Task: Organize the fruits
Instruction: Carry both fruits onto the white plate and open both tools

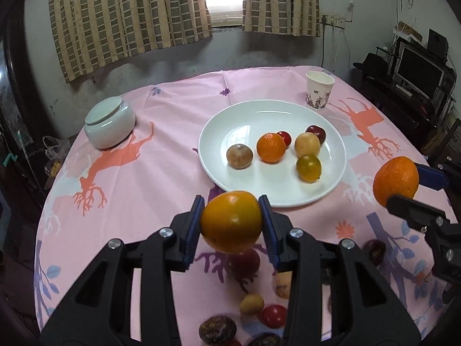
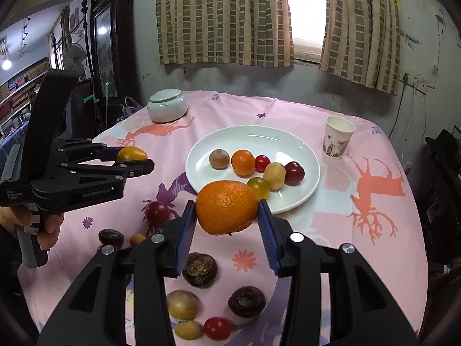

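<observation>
My left gripper (image 1: 232, 222) is shut on a smooth yellow-orange fruit (image 1: 231, 221), held above the pink cloth just in front of the white plate (image 1: 219, 132). My right gripper (image 2: 226, 210) is shut on a rough-skinned orange (image 2: 226, 207), also lifted, near the plate's (image 2: 305, 190) front rim. Each gripper shows in the other's view: the right one with its orange (image 1: 395, 180) at the right edge, the left one with its fruit (image 2: 131, 154) at the left. The plate holds several small fruits, among them an orange (image 1: 270, 147). More fruits lie loose on the cloth below the grippers (image 2: 199, 269).
A lidded white ceramic jar (image 1: 110, 122) stands at the table's far left. A paper cup (image 1: 319, 90) stands behind the plate on the right. A hand (image 2: 49, 230) grips the left tool's handle. Curtains, a window and a monitor (image 1: 417, 72) lie beyond the table.
</observation>
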`<control>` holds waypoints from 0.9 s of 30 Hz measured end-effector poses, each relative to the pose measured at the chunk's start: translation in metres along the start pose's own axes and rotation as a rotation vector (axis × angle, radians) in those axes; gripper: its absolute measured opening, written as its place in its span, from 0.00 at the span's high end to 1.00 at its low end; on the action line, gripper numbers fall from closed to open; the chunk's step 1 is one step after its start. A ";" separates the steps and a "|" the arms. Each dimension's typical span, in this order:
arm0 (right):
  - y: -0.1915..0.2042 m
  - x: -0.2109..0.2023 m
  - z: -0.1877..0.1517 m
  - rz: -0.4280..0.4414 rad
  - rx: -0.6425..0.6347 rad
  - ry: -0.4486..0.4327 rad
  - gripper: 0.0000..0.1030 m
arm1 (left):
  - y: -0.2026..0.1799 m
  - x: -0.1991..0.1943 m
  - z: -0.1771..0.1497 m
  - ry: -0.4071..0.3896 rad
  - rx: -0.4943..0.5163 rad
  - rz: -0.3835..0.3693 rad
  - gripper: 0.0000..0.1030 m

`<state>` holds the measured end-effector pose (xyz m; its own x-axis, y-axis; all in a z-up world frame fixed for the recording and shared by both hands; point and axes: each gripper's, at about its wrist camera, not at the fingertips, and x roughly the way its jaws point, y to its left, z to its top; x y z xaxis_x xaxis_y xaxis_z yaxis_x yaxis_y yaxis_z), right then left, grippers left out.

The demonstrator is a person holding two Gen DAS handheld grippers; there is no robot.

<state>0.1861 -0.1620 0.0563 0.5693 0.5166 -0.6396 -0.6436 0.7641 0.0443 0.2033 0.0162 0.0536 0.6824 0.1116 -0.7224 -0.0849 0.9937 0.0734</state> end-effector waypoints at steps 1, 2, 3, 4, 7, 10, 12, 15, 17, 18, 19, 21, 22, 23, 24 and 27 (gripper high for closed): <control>0.001 0.008 0.005 -0.006 -0.013 0.009 0.58 | 0.000 0.009 0.007 0.008 -0.006 0.006 0.62; 0.002 0.020 0.010 -0.013 -0.025 0.021 0.58 | 0.002 0.017 0.013 0.018 -0.010 0.010 0.62; 0.003 0.029 0.015 -0.017 -0.033 0.033 0.58 | 0.003 0.027 0.019 0.031 -0.020 0.017 0.62; 0.004 0.036 0.018 -0.019 -0.041 0.042 0.58 | 0.005 0.036 0.023 0.042 -0.029 0.022 0.62; 0.007 0.067 0.027 -0.018 -0.065 0.078 0.58 | 0.011 0.061 0.033 0.069 -0.047 0.039 0.62; 0.008 0.094 0.029 -0.023 -0.084 0.120 0.58 | 0.013 0.085 0.038 0.097 -0.053 0.057 0.62; 0.008 0.111 0.029 -0.030 -0.094 0.151 0.58 | 0.014 0.099 0.039 0.112 -0.060 0.067 0.62; 0.009 0.127 0.029 -0.039 -0.100 0.172 0.58 | 0.018 0.114 0.039 0.134 -0.091 0.064 0.62; 0.008 0.136 0.029 -0.051 -0.100 0.183 0.58 | 0.019 0.121 0.040 0.142 -0.103 0.054 0.61; 0.008 0.140 0.030 -0.056 -0.098 0.183 0.58 | 0.020 0.122 0.040 0.139 -0.110 0.050 0.57; 0.007 0.143 0.030 -0.060 -0.095 0.181 0.57 | 0.021 0.121 0.041 0.128 -0.120 0.059 0.33; 0.006 0.143 0.033 -0.084 -0.088 0.158 0.57 | 0.023 0.106 0.041 0.042 -0.138 0.121 0.19; 0.005 0.140 0.034 -0.085 -0.075 0.135 0.56 | 0.022 0.097 0.042 0.002 -0.131 0.139 0.16; 0.003 0.134 0.035 -0.069 -0.059 0.113 0.56 | 0.020 0.091 0.043 -0.012 -0.112 0.143 0.13; 0.002 0.127 0.036 -0.045 -0.046 0.100 0.56 | 0.020 0.085 0.045 -0.011 -0.095 0.143 0.13; -0.002 0.105 0.037 -0.054 -0.033 0.066 0.56 | 0.023 0.064 0.041 -0.024 -0.086 0.149 0.13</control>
<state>0.2661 -0.0944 0.0175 0.5697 0.4473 -0.6895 -0.6299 0.7765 -0.0167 0.2751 0.0464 0.0373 0.6746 0.2586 -0.6914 -0.2477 0.9616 0.1180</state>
